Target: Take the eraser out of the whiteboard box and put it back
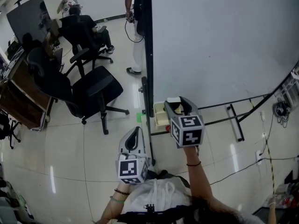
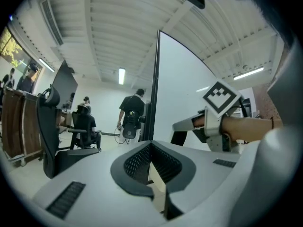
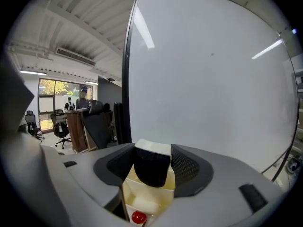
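Observation:
My right gripper (image 1: pixel 180 106) is shut on the eraser (image 1: pixel 174 100), a block with a white top and black felt (image 3: pixel 150 168). It holds it just above the cream whiteboard box (image 1: pixel 161 115), which hangs at the lower left corner of the whiteboard (image 1: pixel 219 41). In the right gripper view the box (image 3: pixel 142 195) lies open below the jaws, with a small red thing (image 3: pixel 138 217) inside. My left gripper (image 1: pixel 134 137) hovers lower left of the box with its jaws together and nothing held (image 2: pixel 154 169).
The whiteboard's black frame post (image 1: pixel 148 69) and stand legs (image 1: pixel 233 122) are on the floor ahead. Black office chairs (image 1: pixel 88 90) stand to the left, by a wooden desk (image 1: pixel 21 97). A person (image 1: pixel 135 27) stands behind the board's left edge; others sit further back.

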